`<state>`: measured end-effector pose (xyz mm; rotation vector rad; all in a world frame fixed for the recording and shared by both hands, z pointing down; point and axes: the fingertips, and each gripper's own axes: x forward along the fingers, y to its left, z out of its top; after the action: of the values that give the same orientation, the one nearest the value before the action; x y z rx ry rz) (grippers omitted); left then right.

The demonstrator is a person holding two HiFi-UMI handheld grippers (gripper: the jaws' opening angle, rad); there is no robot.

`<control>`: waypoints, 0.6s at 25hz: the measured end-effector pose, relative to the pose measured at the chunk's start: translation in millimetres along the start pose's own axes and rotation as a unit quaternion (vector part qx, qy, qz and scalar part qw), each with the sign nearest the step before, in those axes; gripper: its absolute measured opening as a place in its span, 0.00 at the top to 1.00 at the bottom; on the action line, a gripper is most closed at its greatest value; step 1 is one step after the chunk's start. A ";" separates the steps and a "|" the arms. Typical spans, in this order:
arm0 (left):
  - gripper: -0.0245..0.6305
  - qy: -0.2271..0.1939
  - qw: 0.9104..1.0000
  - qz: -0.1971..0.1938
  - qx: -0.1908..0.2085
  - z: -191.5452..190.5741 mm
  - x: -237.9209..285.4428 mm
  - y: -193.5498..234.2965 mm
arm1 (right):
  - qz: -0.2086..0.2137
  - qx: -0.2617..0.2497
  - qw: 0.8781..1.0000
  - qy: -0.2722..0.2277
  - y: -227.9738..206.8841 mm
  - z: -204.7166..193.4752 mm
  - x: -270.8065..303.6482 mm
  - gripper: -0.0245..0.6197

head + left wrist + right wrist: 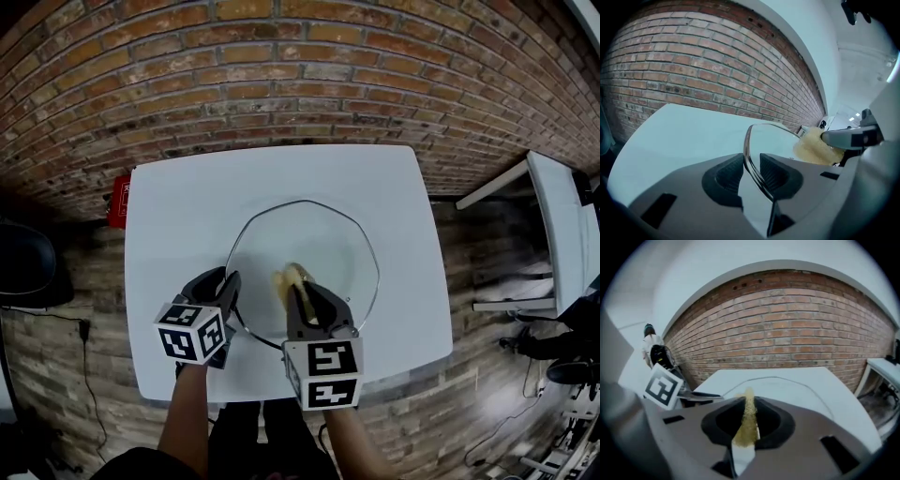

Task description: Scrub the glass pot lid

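Left tongs (228, 281): clamped on the near-left rim of the glass pot lid (328, 244). In the left gripper view the metal rim runs straight through the tongs (751, 171), a ribbed pad close against each face.
Right tongs (300, 286): clamped on a yellow sponge (286, 278). In the right gripper view the tongs (749, 420) squeeze it into a thin upright strip (748, 427), with its top poking out past the tips.
Lid, position: reaches ahead of both tongs over the white tabletop (187, 206). The near rim is at the left tongs, and the far rim curves round well beyond the right tongs' tips.
Lid, look: clear glass with a thin dark rim. From the left tongs it rises as a tilted arc (773, 138). From the right tongs only a faint outline (787, 387) shows.
Sponge, position: at the right tongs' tips, inside the lid's outline, just right of the left tongs (811, 147). Contact with the glass can't be judged.
Tongs to each other: side by side, near together, both angled forward and down. Each carries a marker cube at its rear.
Beyond the tongs: brick wall (693, 70) past the tabletop's far edge.
Right of the right tongs: a second white table (558, 225), well apart.
Left of the left tongs: something red (119, 200) at the tabletop's far-left corner, too small to identify.
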<state>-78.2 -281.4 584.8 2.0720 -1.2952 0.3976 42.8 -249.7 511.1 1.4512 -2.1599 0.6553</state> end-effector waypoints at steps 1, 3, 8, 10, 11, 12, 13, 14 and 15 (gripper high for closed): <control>0.79 0.000 1.000 0.000 -0.001 -0.1 -0.3 0.0 | 0.020 -0.007 1.000 0.006 19.9 -4.4 3.7 0.87; 0.79 0.001 1.000 -0.001 -0.001 0.5 -0.3 -0.5 | 0.042 -0.011 0.999 0.022 43.8 -14.7 10.4 0.87; 0.79 0.004 1.000 -0.003 0.001 0.3 -0.9 0.2 | 0.032 -0.024 0.997 0.062 37.2 -35.2 21.2 0.87; 0.79 0.004 1.000 -0.001 0.002 0.4 -0.8 1.0 | 0.017 -0.034 0.997 0.069 22.5 -39.7 21.2 0.87; 0.79 0.004 1.000 -0.001 0.002 0.3 -0.8 1.1 | 0.008 -0.038 0.997 0.071 13.7 -41.9 19.9 0.87; 0.79 0.004 1.000 -0.001 0.002 0.3 -0.8 1.0 | -0.002 -0.042 0.996 0.075 4.1 -44.6 17.9 0.87; 0.79 0.005 1.000 0.000 0.003 0.4 -0.7 0.9 | -0.014 -0.045 0.996 0.079 -6.5 -47.5 15.4 0.87; 0.79 0.005 1.000 -0.001 0.004 0.7 -0.5 0.7 | -0.027 -0.045 0.995 0.084 -18.1 -50.1 12.3 0.87; 0.79 0.005 1.000 -0.001 0.005 1.1 -0.1 0.5 | -0.040 -0.043 0.994 0.088 -30.3 -52.3 8.9 0.87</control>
<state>-78.8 -282.2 584.1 2.0771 -1.2872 0.4154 73.6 -234.1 561.6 1.3742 -1.9605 0.6278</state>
